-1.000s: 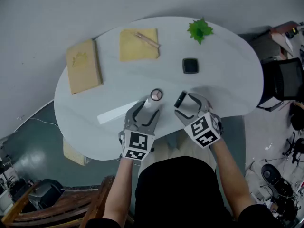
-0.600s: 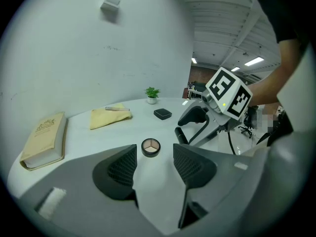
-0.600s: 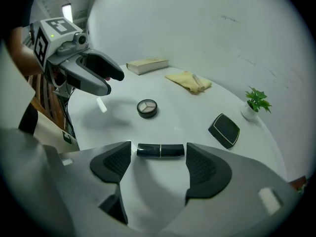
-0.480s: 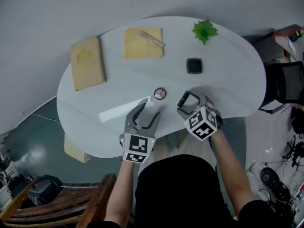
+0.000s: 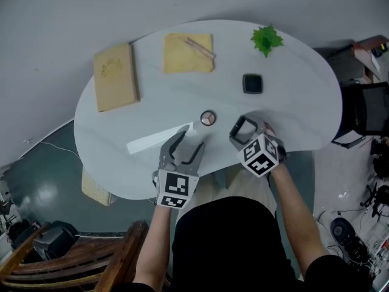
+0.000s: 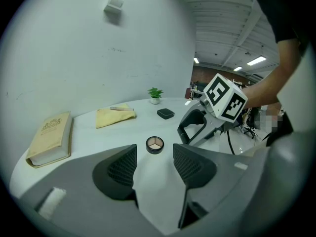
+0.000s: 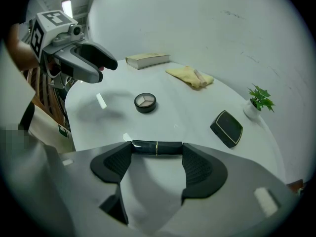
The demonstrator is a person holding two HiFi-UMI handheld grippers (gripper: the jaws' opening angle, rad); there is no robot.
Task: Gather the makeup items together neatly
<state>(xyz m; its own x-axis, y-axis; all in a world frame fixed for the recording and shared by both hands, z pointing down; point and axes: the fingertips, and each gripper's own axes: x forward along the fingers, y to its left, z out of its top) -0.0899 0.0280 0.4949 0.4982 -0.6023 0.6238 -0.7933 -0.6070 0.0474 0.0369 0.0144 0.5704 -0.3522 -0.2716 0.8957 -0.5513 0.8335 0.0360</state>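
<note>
Placing black tube [image 7: 157,147] beside eyeshadow pot [image 7: 145,101] | my right claw [image 7: 158,158] just spread, tube between tips, seemingly released | my left claw [image 6: 154,163] slack, empty | next: lift clear.

All on table [image 5: 121,126]; places rel. to round pot [image 5: 208,117], mid-front. Tube [image 7: 157,147]: just right, a bit nearer. Square case [image 5: 253,83]: behind-right. Plant [image 5: 267,39]: far behind-right, nr back edge. Cloth [image 5: 188,52]: behind, slightly left, w/ stick [image 5: 200,47] on it. Book [image 5: 115,76]: well left, behind.
</note>
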